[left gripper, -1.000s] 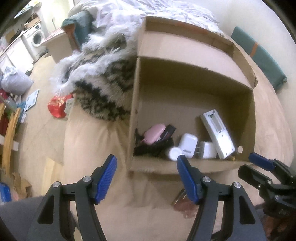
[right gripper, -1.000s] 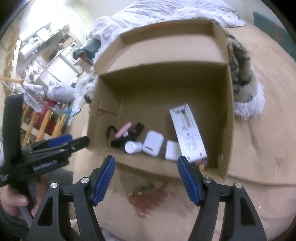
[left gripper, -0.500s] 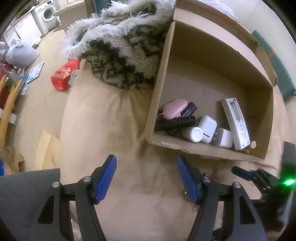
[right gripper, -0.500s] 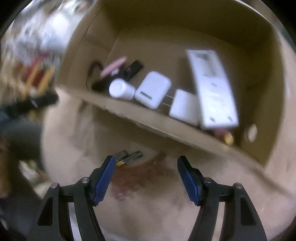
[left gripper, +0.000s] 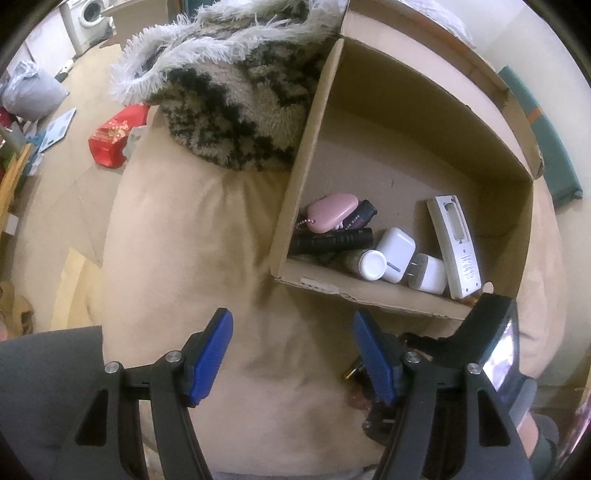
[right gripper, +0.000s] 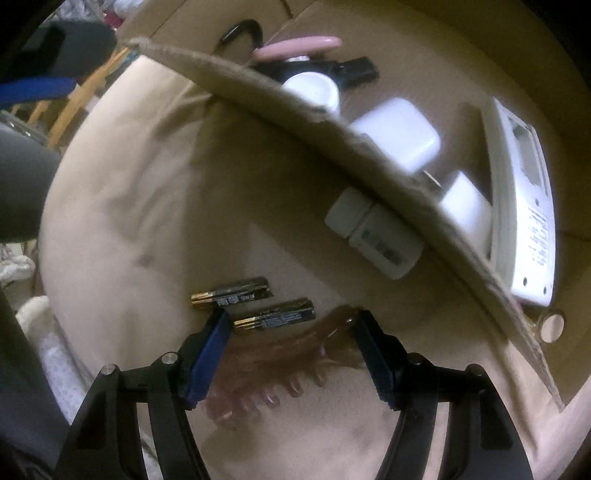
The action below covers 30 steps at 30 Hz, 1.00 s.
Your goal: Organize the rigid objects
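The right gripper (right gripper: 291, 350) points almost straight down at the beige cushion (right gripper: 129, 221), jaws spread, nothing pinched. Between its fingertips lies a brown hair claw clip (right gripper: 273, 354); just ahead of its left finger sit two black-and-gold batteries (right gripper: 255, 302), and beyond them a white pill bottle (right gripper: 373, 236) rests against the outer wall of the cardboard box (right gripper: 332, 125).

The left gripper (left gripper: 291, 350) tilts steeply down over bare cushion, jaws also spread and empty. Ahead and to its right the box holds a pink case (left gripper: 332, 213), a black flashlight (left gripper: 330, 240), white chargers (left gripper: 395, 253) and a white remote (left gripper: 456, 245). Beyond, to the left, lies a furry patterned blanket (left gripper: 229, 107); farther off are a floor and a washing machine (left gripper: 90, 11).

Since a second ago the right gripper has dropped close to the clip and batteries, while the left has dipped only slightly.
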Available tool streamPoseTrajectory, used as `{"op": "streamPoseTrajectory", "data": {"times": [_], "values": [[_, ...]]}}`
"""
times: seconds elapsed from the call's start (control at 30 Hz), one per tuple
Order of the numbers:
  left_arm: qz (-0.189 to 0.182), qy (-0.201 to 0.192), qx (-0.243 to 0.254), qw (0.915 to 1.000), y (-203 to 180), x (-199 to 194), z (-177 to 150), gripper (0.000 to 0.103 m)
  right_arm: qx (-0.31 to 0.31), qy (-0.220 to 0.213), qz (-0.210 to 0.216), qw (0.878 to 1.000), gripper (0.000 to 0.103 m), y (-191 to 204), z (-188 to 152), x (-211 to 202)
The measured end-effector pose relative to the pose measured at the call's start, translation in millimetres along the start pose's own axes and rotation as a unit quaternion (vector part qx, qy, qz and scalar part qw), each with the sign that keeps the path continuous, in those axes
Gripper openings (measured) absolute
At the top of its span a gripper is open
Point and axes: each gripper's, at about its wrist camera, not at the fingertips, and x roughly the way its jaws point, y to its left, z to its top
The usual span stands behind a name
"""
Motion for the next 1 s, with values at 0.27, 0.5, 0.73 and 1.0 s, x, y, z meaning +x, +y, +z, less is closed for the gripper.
{"op": "streamPoseTrajectory", "data": {"times": [0.27,0.5,0.73,1.0], "values": [[0.006,-0.002,0.012,0.9999,-8.1,3.9,-0.3,0.065,-0.023,-0.014,0.005,1.0,0.032,8.7,-6.5,-5.1],[0.02,0.002,0.014,0.9997,-2.3,10.5,-2.4,0.065,-0.012,-0.029,0.028,0.999,0.018,5.9,-16.5,-15.1],[0.025,0.002,0.003,0.9997,4.2,12.1,-2.2,0.065,0.015,-0.031,0.048,0.998,0.016,-7.5,-22.4,-22.1],[0.024,0.008,-0.001,0.9997,4.2,14.6,-1.0,0.065,0.074,-0.006,0.064,0.995,0.016,-50.6,-20.4,-15.5]]}}
